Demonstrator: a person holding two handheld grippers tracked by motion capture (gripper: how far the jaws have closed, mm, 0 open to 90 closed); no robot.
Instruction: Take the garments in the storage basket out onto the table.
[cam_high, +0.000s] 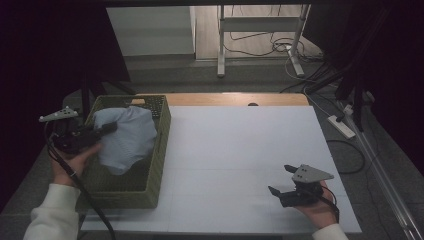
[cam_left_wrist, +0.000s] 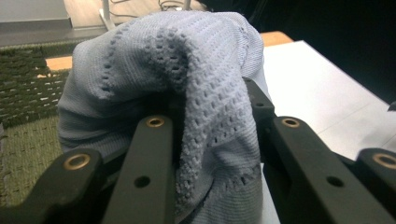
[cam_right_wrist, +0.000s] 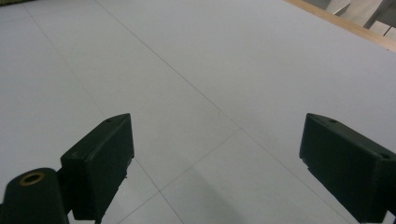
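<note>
Over green basket (cam_high: 159, 150) at table's left: left gripper (cam_high: 107, 128) clamped on one pale blue knitted cloth (cam_high: 127, 140), cloth bunched between jaws, hanging above basket. One basket, one cloth. Right gripper (cam_high: 281, 190) spread wide, holding nothing, low over white table (cam_high: 240, 150).

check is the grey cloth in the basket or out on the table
In: the grey cloth hangs bunched over the green basket, pinched in the left claw.

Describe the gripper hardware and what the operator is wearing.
Both grippers are black. The left gripper and right gripper each carry a grey three-cornered plate on top. The jaws are flat black bars with brass-coloured pivot bushings and small bolt holes; the right gripper's pads are blocky and rectangular. A black cable trails from the left gripper. The sleeves are white.
</note>
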